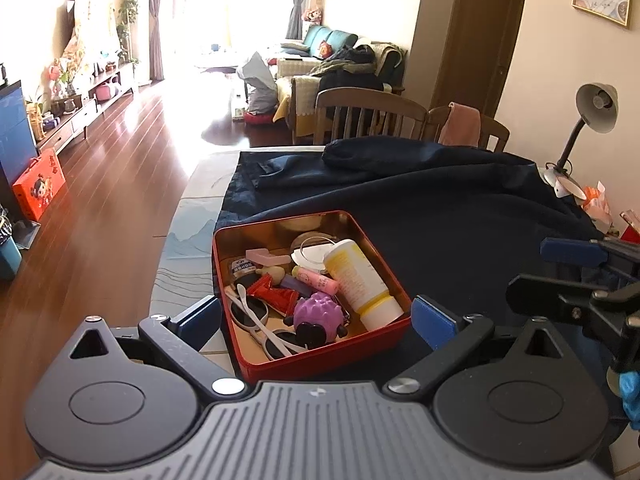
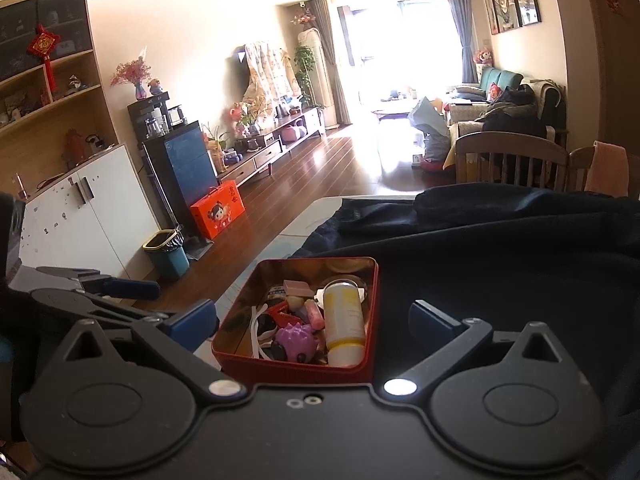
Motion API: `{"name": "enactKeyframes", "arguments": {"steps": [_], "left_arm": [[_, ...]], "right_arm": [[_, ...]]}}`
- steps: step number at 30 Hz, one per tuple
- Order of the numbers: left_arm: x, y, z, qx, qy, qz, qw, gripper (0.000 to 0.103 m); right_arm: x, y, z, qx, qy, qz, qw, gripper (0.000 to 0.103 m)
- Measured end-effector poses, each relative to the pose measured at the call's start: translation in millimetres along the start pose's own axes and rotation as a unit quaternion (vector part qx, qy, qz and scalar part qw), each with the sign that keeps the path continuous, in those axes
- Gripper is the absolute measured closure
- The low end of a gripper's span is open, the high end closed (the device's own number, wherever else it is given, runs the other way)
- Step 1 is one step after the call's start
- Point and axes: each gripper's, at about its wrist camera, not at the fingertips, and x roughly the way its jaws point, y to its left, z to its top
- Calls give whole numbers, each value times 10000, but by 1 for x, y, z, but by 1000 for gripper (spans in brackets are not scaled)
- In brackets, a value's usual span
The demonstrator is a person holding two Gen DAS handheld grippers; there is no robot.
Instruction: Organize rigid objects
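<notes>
Left wrist: red tin [image 1: 376, 340] holds tube [image 1: 358, 280], sunglasses [image 1: 260, 320].

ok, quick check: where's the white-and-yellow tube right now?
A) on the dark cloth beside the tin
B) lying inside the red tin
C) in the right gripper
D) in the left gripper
B. The white-and-yellow tube lies among the other items inside the open red tin; the left gripper and right gripper are both open and empty.

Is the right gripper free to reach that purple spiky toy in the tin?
Probably yes. The right gripper is open and empty, the red tin has no lid, and the purple spiky toy lies on top near the front.
</notes>
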Motion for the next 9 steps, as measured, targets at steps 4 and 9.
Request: {"name": "enactKeyframes", "arguments": {"steps": [4, 9], "left_arm": [[0, -1, 1, -1, -16, -5, 10000, 1], [0, -3, 1, -54, -18, -81, 10000, 1]], "right_arm": [[-3, -1, -4, 37, 16, -30, 10000, 0], [-7, -3, -5, 79, 12, -72, 9999, 0]]}}
